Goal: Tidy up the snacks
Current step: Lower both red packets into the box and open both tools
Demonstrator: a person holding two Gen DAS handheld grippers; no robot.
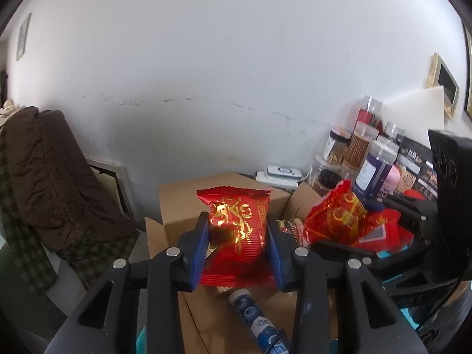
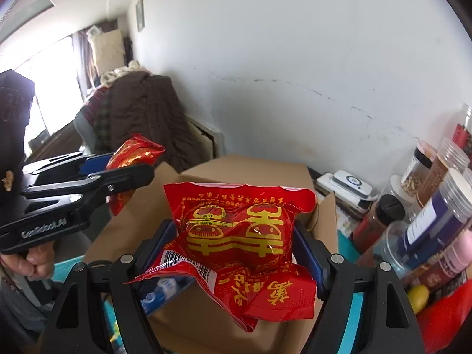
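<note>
The left tool (image 1: 237, 236) is clamped on a red snack packet with gold lettering (image 1: 236, 230), its blue pads (image 1: 199, 246) pressing the packet from both sides and holding it upright above an open cardboard box (image 1: 188, 206). Inside the box, near and below the packet, lies a blue-and-white wrapped tube (image 1: 253, 318).

The right tool (image 2: 234, 250) grips a bigger bundle of red packets (image 2: 239, 236): a round, bulging one on top and flatter ones drooping beneath it, squeezed between the blue pads (image 2: 306, 253). This bundle also hangs over the box (image 2: 250, 174), whose flaps stand open.

In the right wrist view the left tool (image 2: 129, 166) shows at the left with its packet (image 2: 132, 153), a hand (image 2: 32, 261) around its grip.

To the right of the box, on the worktop, plastic jars (image 2: 436, 215) crowd close together, with a white device (image 2: 351, 184) on a stack by the wall and a yellow item (image 2: 419, 298) near the red wrapping at the right edge. To the far left, brown clothing (image 1: 50, 171) is draped over furniture. A white, scuffed wall (image 1: 236, 73) stands behind everything.
</note>
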